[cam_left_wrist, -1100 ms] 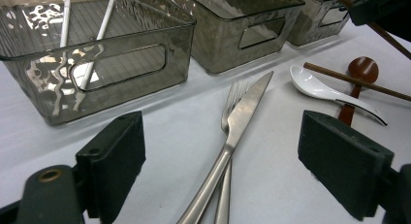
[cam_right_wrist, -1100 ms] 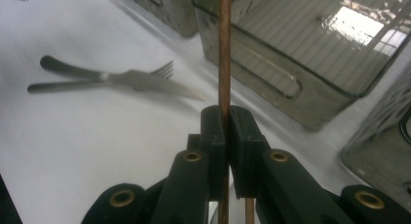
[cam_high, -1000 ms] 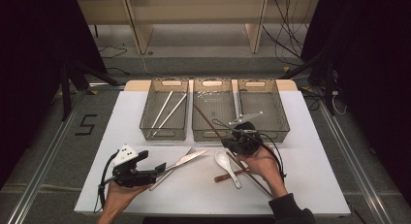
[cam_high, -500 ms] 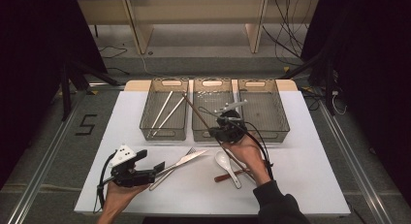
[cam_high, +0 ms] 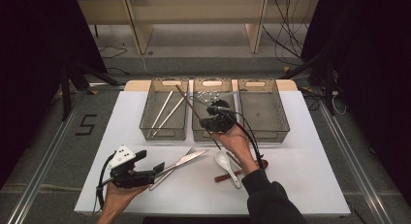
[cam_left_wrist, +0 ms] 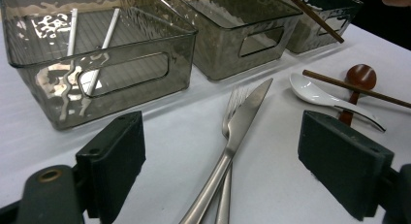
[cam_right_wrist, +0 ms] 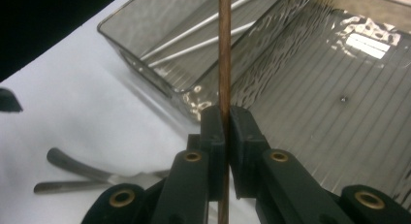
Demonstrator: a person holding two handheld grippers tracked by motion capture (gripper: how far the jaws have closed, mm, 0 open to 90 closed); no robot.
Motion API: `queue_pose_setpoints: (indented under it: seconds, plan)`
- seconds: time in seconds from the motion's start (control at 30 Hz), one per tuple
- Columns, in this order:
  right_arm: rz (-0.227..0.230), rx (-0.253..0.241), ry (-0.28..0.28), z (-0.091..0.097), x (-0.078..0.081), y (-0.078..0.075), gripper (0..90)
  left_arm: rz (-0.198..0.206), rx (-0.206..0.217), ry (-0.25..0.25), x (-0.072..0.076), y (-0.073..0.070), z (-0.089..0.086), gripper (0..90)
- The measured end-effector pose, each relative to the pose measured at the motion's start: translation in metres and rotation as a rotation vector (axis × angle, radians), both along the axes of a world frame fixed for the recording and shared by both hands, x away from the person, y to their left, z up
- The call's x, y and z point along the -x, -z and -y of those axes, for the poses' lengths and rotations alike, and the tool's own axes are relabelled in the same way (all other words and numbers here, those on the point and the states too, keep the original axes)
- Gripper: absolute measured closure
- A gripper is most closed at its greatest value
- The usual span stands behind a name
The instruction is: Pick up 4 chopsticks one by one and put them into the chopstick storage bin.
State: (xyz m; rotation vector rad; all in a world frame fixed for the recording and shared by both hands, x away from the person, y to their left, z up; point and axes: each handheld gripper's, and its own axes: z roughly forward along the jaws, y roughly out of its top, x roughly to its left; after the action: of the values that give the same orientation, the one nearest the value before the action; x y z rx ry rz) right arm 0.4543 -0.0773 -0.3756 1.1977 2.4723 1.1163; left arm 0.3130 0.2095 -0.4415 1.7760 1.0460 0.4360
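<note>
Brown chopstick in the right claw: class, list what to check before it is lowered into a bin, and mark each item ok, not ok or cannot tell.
1. Right claw shut on the brown chopstick: ok.
2. Chopstick over the left bin, where the white chopsticks lie: not ok; it crosses the middle bin.
3. Chopstick tip free of the bin rim: cannot tell.
4. Left claw open and apart: ok.
5. Second brown chopstick still on the table: ok.
</note>
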Motion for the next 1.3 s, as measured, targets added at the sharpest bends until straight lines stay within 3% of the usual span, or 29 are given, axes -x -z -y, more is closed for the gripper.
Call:
queue_pose_setpoints:
  seconds: [0.37, 0.93, 1.3]
  plan:
    - [-0.017, -0.022, 0.023, -0.019, -0.022, -0.005, 85.9, 0.012, 0.01, 0.003, 0.004, -0.001, -0.002, 16.6]
    - [-0.026, -0.011, 0.017, -0.05, -0.039, -0.01, 85.9, 0.008, 0.004, 0.019, 0.003, 0.001, 0.002, 16.7]
    - [-0.058, -0.016, 0.037, -0.067, -0.055, -0.011, 85.9, 0.008, -0.003, 0.028, 0.003, 0.001, 0.003, 16.7]
